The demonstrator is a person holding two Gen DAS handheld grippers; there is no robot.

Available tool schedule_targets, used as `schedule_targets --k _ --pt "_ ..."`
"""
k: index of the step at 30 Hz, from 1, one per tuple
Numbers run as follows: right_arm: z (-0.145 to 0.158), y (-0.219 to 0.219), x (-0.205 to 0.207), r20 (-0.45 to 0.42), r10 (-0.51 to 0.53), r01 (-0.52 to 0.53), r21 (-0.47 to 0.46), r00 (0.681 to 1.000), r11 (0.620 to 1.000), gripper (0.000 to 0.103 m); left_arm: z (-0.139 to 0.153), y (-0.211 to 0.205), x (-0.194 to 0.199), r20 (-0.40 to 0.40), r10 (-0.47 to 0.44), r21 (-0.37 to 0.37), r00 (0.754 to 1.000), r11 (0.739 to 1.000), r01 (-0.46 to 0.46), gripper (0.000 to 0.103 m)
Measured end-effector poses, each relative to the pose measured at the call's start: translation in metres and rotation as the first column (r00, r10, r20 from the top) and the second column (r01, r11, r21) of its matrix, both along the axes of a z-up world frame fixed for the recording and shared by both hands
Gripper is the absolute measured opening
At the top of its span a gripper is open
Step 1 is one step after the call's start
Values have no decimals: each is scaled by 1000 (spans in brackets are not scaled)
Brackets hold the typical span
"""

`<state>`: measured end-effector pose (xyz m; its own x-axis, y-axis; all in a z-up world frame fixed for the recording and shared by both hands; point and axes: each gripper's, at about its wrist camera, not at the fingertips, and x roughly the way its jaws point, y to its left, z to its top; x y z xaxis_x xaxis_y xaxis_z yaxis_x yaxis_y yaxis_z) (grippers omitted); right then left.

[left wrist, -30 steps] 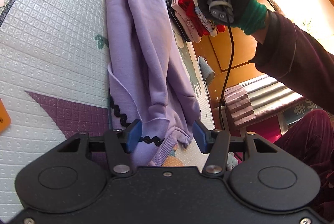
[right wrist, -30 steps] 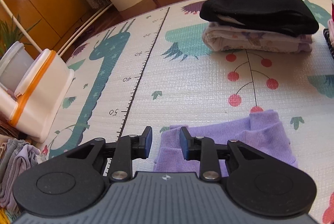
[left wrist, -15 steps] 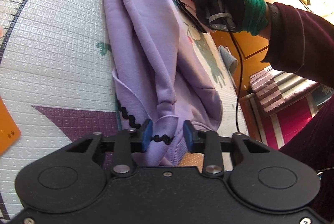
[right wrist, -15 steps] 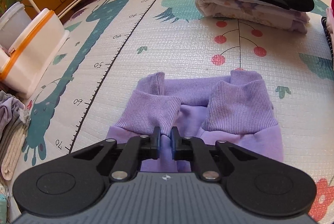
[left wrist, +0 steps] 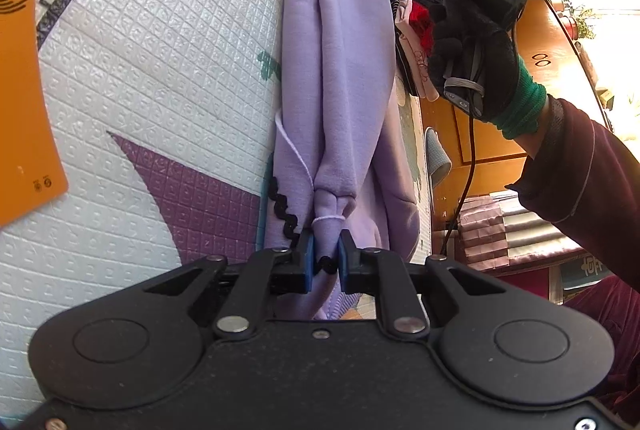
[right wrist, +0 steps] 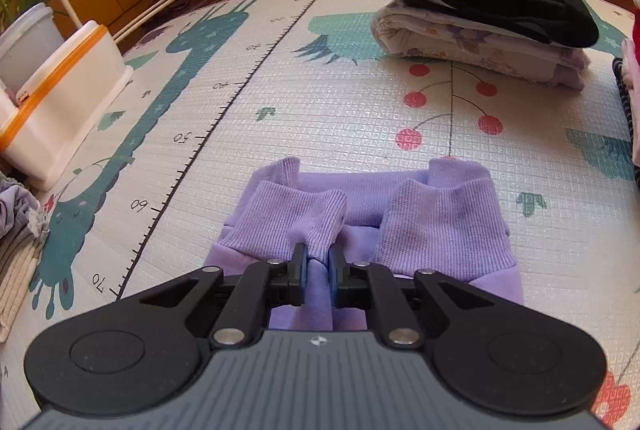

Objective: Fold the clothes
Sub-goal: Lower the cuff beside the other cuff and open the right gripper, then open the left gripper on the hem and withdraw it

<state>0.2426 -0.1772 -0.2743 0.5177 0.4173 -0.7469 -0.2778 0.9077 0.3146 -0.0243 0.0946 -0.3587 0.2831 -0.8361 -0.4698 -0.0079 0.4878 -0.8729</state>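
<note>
Both grippers point(left wrist: 324, 257) point(right wrist: 318, 262) pinch the purple sweatpants point(left wrist: 344, 69).

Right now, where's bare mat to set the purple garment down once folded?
Free: the mat between the purple garment, the printed ruler line and the folded stack. Also left of the ruler toward the white bin. Crowded: the right edge, by another pile of clothes.

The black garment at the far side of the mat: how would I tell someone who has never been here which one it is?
Start at the play mat with its printed ruler line and red cherries. Beyond the cherries sits a small stack of folded clothes, away from the purple garment held by the right gripper. The black garment is its top layer, resting on a pale printed piece.
</note>
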Motion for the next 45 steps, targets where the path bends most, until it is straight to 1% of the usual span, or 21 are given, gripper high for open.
schedule_targets --k 2,4,7,9,11,15,20,23,24,26,27,30,32,35,36,37,39,40,41,44,45 --pt "7 -3 0 18 9 -9 16 1000 1000 16 1 2 1 5 -3 5 1000 1000 3 14" --pt "16 -9 -3 43 -4 4 -2 999 1000 18 3 3 1 16 -9 12 1000 1000 8 14" --pt "28 -19 -16 95 -14 15 -15 995 1000 25 5 2 1 34 -20 32 999 999 19 14" --pt "33 -19 -29 123 18 -15 -31 992 999 28 6 2 1 41 -24 41 999 999 22 15" --pt "36 -14 -46 135 91 -84 -57 987 995 28 5 2 1 44 -25 46 999 999 23 15" --pt "27 2 -82 118 224 -209 -128 967 970 26 3 3 2 39 -20 53 999 998 18 15" --pt "2 5 -103 91 185 -169 -155 979 973 27 -1 4 2 6 -2 45 1000 999 1 15" --pt "-13 6 -102 67 181 -167 -173 981 971 26 11 -2 3 37 -31 78 999 997 28 15" --pt "-9 5 -104 82 172 -157 -165 982 974 26 16 -4 4 49 -43 91 998 995 39 17" --pt "-1 1 -108 111 153 -136 -148 982 980 26 26 -9 4 80 -72 123 994 990 62 32" --pt "4 0 -111 130 148 -129 -147 980 981 27 33 -13 4 107 -96 150 990 985 80 42" --pt "21 -8 -126 187 136 -107 -159 973 981 27 56 -20 4 193 -181 238 964 962 133 43" --pt "30 -13 -139 206 133 -101 -157 969 982 27 74 -24 3 274 -219 313 937 941 129 43" --pt "37 -18 -159 222 145 -107 -173 964 979 28 97 -37 4 391 -289 383 874 914 131 41" --pt "38 -19 -166 225 152 -112 -182 963 977 28 101 -43 4 430 -331 409 840 901 146 39" --pt "38 -19 -172 223 163 -121 -190 961 974 28 102 -49 4 454 -375 437 808 884 165 35" --pt "34 -18 -180 211 189 -145 -209 959 967 28 99 -67 9 472 -448 494 759 848 193 34" --pt "32 -17 -183 203 202 -157 -216 958 964 28 96 -74 11 474 -475 517 741 832 202 30" --pt "29 -15 -183 194 214 -169 -225 957 960 28 89 -77 12 467 -485 529 740 823 206 29" --pt "17 -6 -176 165 247 -199 -258 955 945 28 57 -82 16 400 -484 573 779 795 200 29" --pt "14 -3 -173 156 257 -210 -269 954 940 28 51 -83 15 403 -477 582 781 792 184 26"
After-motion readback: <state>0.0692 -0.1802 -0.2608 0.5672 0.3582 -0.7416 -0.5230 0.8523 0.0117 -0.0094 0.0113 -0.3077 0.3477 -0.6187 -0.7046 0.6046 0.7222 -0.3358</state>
